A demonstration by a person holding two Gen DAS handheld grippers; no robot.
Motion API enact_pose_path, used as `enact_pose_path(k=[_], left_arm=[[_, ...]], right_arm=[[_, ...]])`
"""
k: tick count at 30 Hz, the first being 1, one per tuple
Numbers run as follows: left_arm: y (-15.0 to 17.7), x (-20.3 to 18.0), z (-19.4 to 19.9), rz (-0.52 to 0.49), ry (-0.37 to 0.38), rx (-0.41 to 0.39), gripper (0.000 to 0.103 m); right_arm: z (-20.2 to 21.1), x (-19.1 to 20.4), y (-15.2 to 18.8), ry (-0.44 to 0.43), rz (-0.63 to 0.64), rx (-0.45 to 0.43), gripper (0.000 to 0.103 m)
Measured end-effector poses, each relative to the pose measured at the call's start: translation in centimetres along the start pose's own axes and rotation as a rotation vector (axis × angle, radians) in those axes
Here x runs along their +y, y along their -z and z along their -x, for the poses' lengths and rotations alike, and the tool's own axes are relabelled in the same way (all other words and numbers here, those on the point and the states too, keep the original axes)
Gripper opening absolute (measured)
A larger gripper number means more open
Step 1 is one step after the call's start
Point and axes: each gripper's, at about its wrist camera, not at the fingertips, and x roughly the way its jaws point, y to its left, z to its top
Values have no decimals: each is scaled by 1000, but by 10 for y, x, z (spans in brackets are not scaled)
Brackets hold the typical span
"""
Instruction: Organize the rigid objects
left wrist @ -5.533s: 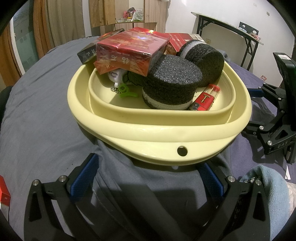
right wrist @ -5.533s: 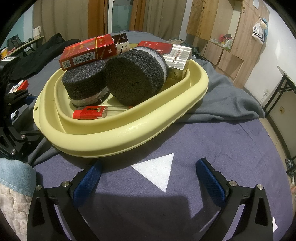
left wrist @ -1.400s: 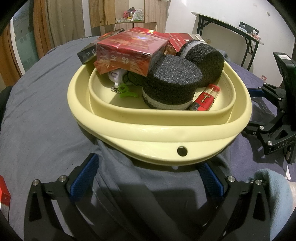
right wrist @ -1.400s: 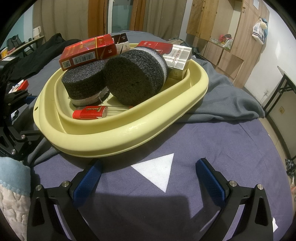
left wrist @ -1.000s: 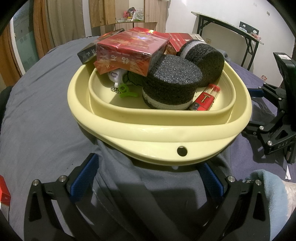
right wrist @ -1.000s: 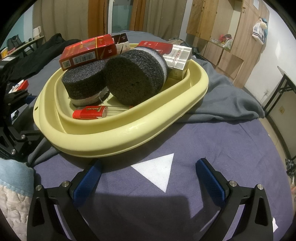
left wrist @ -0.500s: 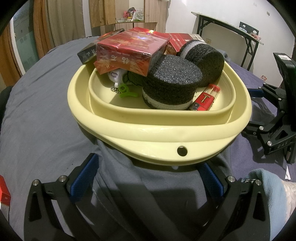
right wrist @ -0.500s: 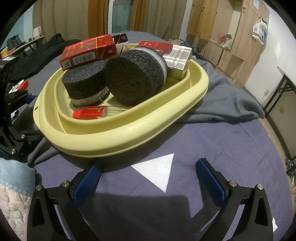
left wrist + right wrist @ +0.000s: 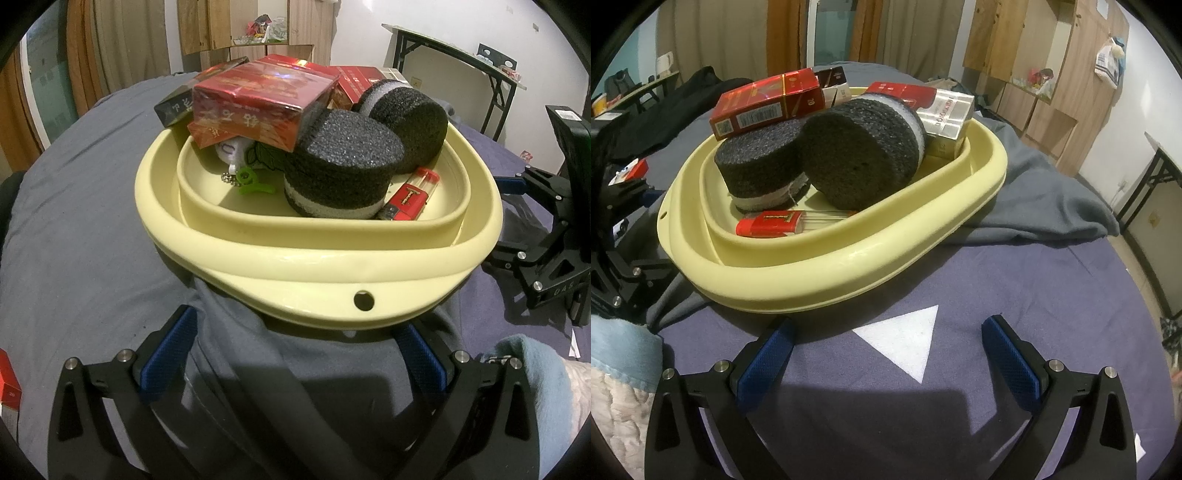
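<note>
The left gripper point(image 9: 295, 354) had its jaws spread wide and held nothing; between them lay only a fold of grey cloth point(image 9: 280, 362), and its blue pads point(image 9: 168, 356) stood just before the near rim of the pale yellow plastic basin point(image 9: 303, 266). The right gripper point(image 9: 892, 354) was the same: jaws wide apart, empty, over the dark blue bed cover point(image 9: 1015, 280) with its white triangle point(image 9: 905, 341).

Compared with the views from some seconds earlier, nothing had changed. Both grippers stayed in the same places, and every thing in the basin lay as before. In my judgement this was a pause, and it meant that the sorting was finished or nearly finished, not that a new grasp was beginning.

The basin rested in the middle of the bed, partly on the grey cloth. Inside it, two black foam cylinders with a white band point(image 9: 341, 166) stood side by side and touching. A red lighter point(image 9: 770, 223) lay on the basin floor just beside them, near the rim on the right gripper's side. Red cigarette boxes point(image 9: 258, 99) were piled on the far side, one resting across the top, and a small green clip point(image 9: 251, 182) lay under them.

One more red box point(image 9: 8, 387) showed at the left edge of the bed, outside the basin; perhaps it remained to be collected.
</note>
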Motion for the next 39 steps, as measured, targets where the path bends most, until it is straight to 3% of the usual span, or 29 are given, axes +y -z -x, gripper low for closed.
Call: enact_pose_path(k=[39], left_arm=[[-9,-7,-13,2,-3,-1,103]], right_arm=[[1,4,1,-8,-4,0,103]])
